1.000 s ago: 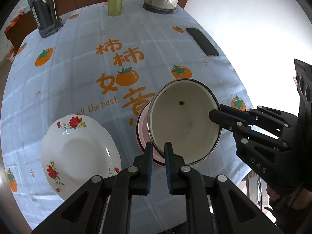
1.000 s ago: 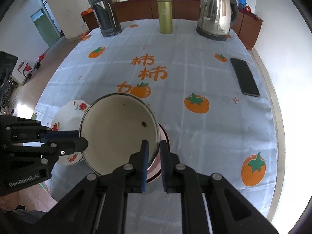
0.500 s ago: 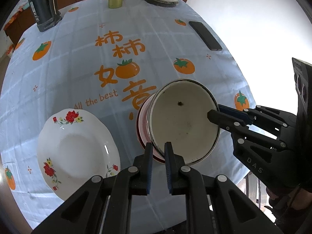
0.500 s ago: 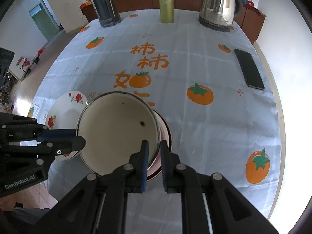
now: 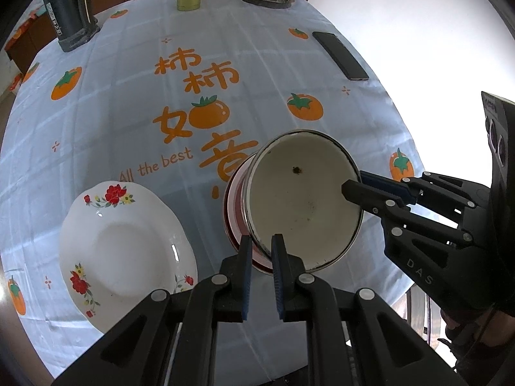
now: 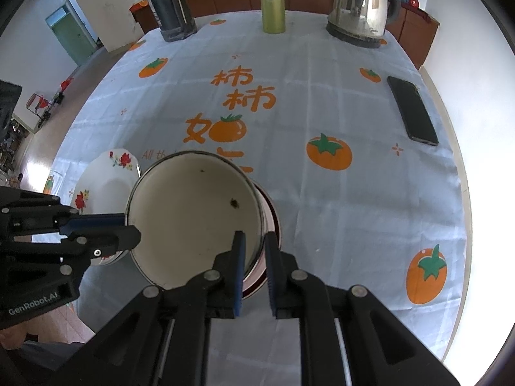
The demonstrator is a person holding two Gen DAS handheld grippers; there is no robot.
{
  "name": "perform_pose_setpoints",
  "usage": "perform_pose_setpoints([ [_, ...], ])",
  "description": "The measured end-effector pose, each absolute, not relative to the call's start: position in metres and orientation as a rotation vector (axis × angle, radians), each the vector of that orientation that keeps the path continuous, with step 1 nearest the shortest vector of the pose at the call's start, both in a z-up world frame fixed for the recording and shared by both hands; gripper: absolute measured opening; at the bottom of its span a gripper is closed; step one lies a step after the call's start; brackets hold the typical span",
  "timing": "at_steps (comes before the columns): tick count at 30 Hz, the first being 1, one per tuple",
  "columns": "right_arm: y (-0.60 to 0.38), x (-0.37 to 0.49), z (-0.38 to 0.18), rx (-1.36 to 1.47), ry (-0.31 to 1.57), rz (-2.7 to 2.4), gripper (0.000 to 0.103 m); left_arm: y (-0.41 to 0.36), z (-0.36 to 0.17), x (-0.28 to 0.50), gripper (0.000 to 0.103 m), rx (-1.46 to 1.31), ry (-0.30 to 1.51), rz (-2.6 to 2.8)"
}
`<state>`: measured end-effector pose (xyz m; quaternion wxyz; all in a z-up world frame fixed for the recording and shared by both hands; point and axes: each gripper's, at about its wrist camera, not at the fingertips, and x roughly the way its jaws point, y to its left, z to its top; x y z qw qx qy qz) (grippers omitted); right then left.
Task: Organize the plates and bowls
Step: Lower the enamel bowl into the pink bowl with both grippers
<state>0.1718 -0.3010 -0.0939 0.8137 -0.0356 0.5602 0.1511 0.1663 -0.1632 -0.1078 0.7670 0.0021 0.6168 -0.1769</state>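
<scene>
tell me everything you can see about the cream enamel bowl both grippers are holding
The enamel bowl is deep and round, cream inside, with a thin dark rim and a few dark specks on its inner wall. It is empty and tilted. The left gripper and right gripper each pinch its rim, one finger inside, one outside. It sits over a pink-and-red rimmed dish beneath it.

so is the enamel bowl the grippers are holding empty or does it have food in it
Empty. The enamel bowl shows a bare cream inside in both wrist views, with only a small dark fleck and a few faint specks.
</scene>
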Motion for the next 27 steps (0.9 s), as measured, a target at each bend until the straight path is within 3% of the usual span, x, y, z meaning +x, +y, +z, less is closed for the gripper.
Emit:
perform_pose_setpoints([
  [27,-0.301,0.182,-0.100,-0.113,1.236,0.319,0.014,-0.170,-0.120,0.172,0.013,0.026,1.384,-0.403],
])
